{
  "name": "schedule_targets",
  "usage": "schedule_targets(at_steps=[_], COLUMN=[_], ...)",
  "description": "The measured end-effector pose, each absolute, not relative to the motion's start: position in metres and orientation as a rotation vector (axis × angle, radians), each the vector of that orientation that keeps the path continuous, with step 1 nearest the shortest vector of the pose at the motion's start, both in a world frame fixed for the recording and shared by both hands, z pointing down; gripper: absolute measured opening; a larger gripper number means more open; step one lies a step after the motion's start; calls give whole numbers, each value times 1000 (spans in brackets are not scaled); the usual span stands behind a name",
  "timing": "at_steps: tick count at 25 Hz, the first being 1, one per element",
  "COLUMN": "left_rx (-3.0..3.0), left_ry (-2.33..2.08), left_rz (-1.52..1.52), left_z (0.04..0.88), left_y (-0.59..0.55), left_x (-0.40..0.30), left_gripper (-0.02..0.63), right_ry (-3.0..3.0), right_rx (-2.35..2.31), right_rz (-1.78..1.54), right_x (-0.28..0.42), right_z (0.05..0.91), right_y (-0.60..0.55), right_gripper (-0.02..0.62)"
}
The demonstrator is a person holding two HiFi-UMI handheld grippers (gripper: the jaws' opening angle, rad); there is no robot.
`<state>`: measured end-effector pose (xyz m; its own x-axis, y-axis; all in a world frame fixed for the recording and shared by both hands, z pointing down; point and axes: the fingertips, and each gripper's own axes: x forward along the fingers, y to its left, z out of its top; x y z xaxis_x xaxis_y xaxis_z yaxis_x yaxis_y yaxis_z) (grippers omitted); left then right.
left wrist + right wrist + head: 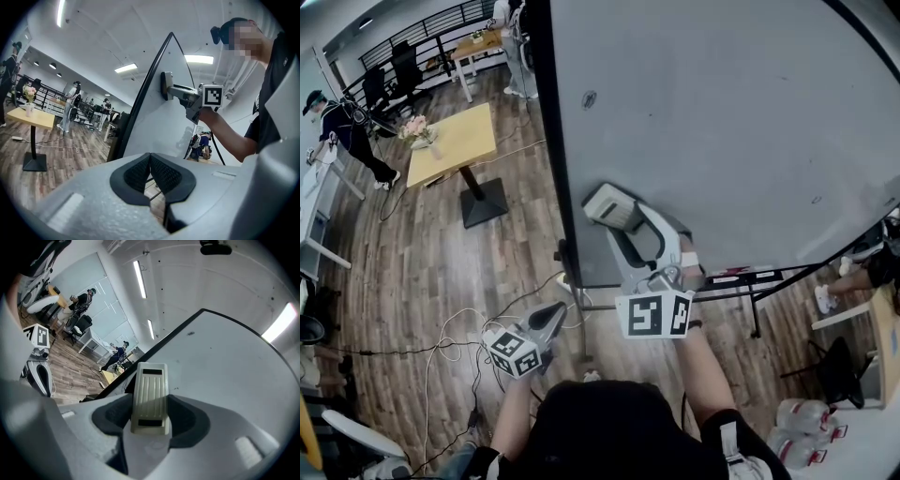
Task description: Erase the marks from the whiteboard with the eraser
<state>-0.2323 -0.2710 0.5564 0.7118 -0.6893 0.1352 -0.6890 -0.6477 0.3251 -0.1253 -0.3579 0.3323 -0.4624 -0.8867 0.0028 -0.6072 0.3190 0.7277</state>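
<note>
The big whiteboard (pixel 722 122) stands upright in a black frame and shows only a few small dark specks (pixel 589 98). My right gripper (pixel 623 220) is shut on a cream ribbed eraser (pixel 610 207), which it holds against the board's lower left part. In the right gripper view the eraser (pixel 150 397) stands between the jaws with the whiteboard (pixel 225 366) just beyond it. My left gripper (pixel 548 323) hangs lower, off the board and over the floor, shut and holding nothing. The left gripper view shows its pads (pixel 161 176) pressed together and the eraser (pixel 165 86) on the whiteboard (pixel 154 122).
A yellow table (pixel 455 141) with flowers (pixel 417 128) stands to the left on the wooden floor. A person (pixel 347 131) walks at far left. Cables (pixel 450 337) lie on the floor by my left gripper. The board's stand legs (pixel 755 281) and water bottles (pixel 797 427) are at right.
</note>
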Motion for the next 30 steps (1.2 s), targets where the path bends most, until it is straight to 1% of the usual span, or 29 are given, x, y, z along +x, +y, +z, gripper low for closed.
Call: schedule_targets(at_steps=[11, 30], left_rx=[2570, 2577], left_ry=[-1063, -1064], left_rz=[8, -12], left_z=[561, 558], left_y=[-269, -270], left_x=[-239, -230], left_gripper=[12, 11], right_ry=[-2188, -2272], right_rx=[1238, 1332], right_rz=[-917, -881], right_x=[-149, -120], right_z=[366, 308], right_y=[-353, -357], right_gripper=[238, 238])
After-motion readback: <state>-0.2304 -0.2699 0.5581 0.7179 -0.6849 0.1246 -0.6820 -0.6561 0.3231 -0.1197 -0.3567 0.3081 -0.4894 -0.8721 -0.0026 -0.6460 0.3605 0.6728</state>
